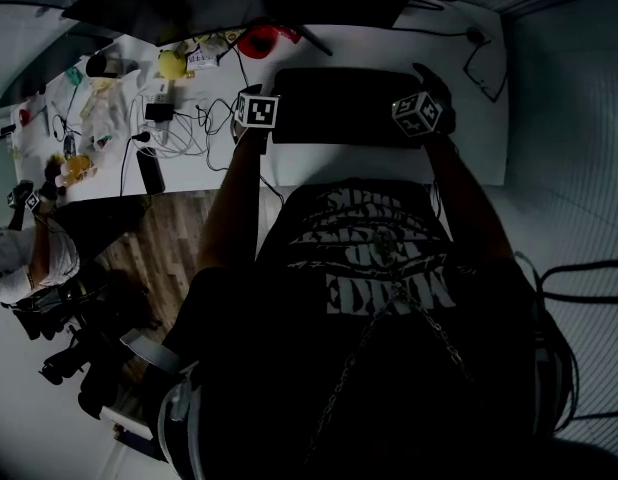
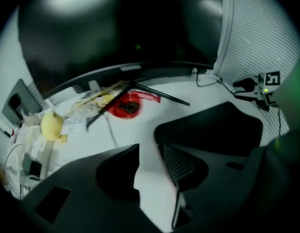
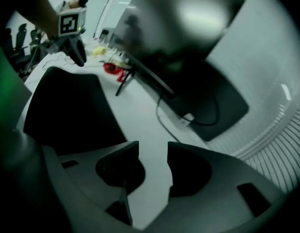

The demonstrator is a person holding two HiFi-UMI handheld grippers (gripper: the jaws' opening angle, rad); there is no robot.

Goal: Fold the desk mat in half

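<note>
The black desk mat [image 1: 344, 106] lies flat on the white desk [image 1: 469, 138], just in front of me. My left gripper [image 2: 149, 164] hangs over the bare desk just left of the mat's near left corner [image 2: 162, 130]. Its jaws stand apart with only white desk between them. My right gripper [image 3: 152, 164] is at the mat's right end, jaws wide, also over bare desk, with the mat [image 3: 67, 110] to its left. The head view shows both marker cubes, left [image 1: 257, 110] and right [image 1: 419, 113], at the mat's two ends.
A dark monitor [image 3: 179, 28] stands behind the mat, its cable [image 3: 164, 120] trailing on the desk. A red object [image 1: 257, 40], a yellow ball [image 1: 170, 64], tangled cables [image 1: 179, 128] and a phone [image 1: 149, 171] crowd the desk's left part. Another person [image 1: 29, 258] sits at far left.
</note>
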